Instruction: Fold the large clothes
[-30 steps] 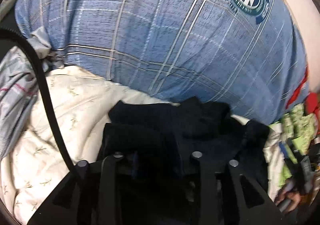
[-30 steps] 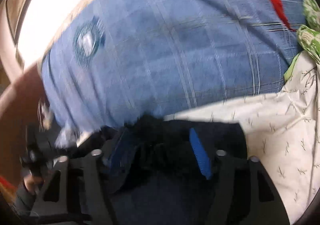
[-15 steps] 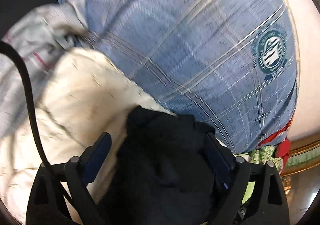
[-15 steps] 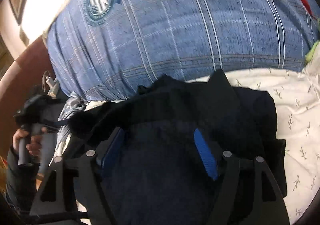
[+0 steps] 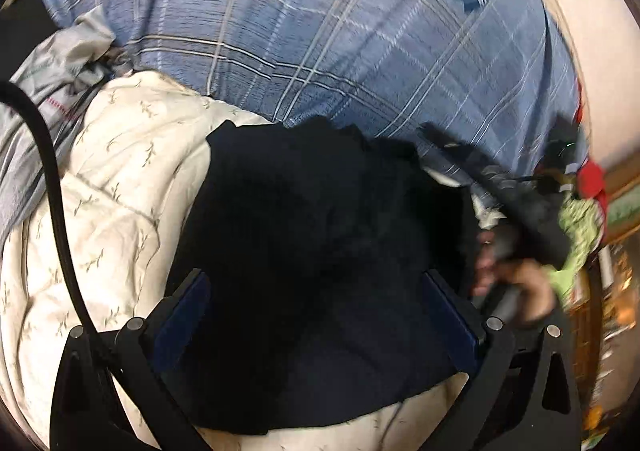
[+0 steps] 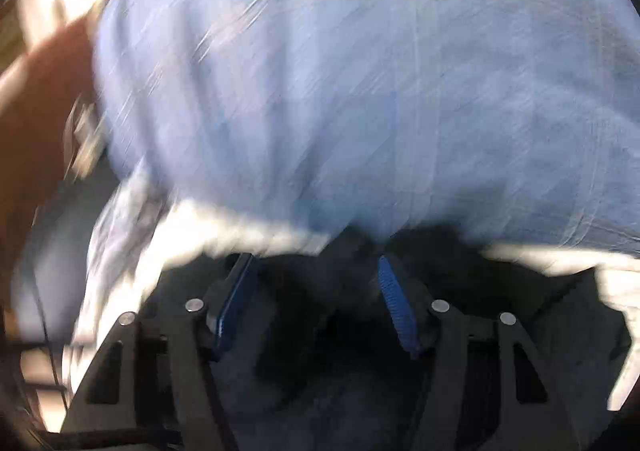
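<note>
A black garment (image 5: 320, 259) lies bunched on a cream floral quilt (image 5: 108, 187). My left gripper (image 5: 316, 303) is open, its jaws wide apart over the garment, not pinching it. In the left wrist view the other hand-held gripper (image 5: 520, 219) and the hand that holds it sit at the garment's right edge. The right wrist view is badly blurred. There my right gripper (image 6: 316, 291) is open, its blue pads (image 6: 394, 307) apart over the black garment (image 6: 344, 355).
A large blue plaid pillow (image 5: 340, 35) with a round green crest lies just beyond the garment, and shows blurred in the right wrist view (image 6: 360, 91). A grey striped cloth (image 5: 44, 91) lies at left. Green and red fabric (image 5: 576, 219) lies at right.
My left gripper opened and let go of the black garment, which now lies spread on the quilt. My right gripper moved fast, blurring its view, and stayed open.
</note>
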Demonstrator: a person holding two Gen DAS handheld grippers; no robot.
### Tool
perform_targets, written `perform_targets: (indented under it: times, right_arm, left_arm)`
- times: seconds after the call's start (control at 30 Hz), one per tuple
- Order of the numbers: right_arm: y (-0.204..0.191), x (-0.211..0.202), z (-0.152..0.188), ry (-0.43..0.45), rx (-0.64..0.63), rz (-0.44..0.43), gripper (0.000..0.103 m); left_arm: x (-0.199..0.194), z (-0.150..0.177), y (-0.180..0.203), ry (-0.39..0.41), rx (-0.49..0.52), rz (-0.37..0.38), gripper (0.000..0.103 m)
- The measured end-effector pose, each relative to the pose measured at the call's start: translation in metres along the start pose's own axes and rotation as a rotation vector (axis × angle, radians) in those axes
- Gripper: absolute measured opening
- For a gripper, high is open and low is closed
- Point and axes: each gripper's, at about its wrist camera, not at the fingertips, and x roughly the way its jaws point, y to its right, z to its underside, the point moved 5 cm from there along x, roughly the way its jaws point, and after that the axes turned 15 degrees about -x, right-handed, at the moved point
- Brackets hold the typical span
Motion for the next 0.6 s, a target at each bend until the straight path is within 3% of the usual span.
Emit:
perform_targets:
  times: [0.03,0.13,0.23,0.3,0.37,0.43,0.47,0.5,0.6]
  right_arm:
    - [0.006,-0.010,0.003,0.006,-0.013,0.009,0.064]
    - [0.034,-0.057,0.027,0.053,-0.049,0.183,0.064]
    - [0.055,-0.081,0.059,0.001,-0.029,0.201,0.074]
    - [0.066,-0.084,0.090,-0.099,-0.030,0.193,0.076]
    - [0.072,-0.076,0.108,-0.181,-0.043,0.215,0.075]
    - [0.091,-0.061,0.131,-0.310,-0.082,0.333,0.075]
    - [0.099,-0.057,0.139,-0.347,-0.088,0.354,0.075]
    - [0.108,-0.052,0.148,-0.384,-0.086,0.364,0.075]
    - [0.140,-0.057,0.167,-0.396,0.000,0.401,0.076]
  left_arm:
    - [0.006,-0.001,0.003,0.010,0.013,-0.024,0.102]
    - [0.024,-0.007,0.017,0.060,0.059,-0.096,0.102]
    - [0.039,-0.012,0.039,0.176,0.202,-0.234,0.102]
    - [0.056,-0.012,0.049,0.249,0.330,-0.375,0.102]
    - [0.073,-0.015,0.045,0.263,0.375,-0.476,0.102]
    - [0.096,-0.022,0.022,0.220,0.356,-0.622,0.102]
    - [0.105,-0.025,0.004,0.187,0.312,-0.644,0.102]
    - [0.108,-0.028,-0.012,0.166,0.261,-0.614,0.103]
    - [0.098,-0.034,-0.045,0.127,0.085,-0.463,0.103]
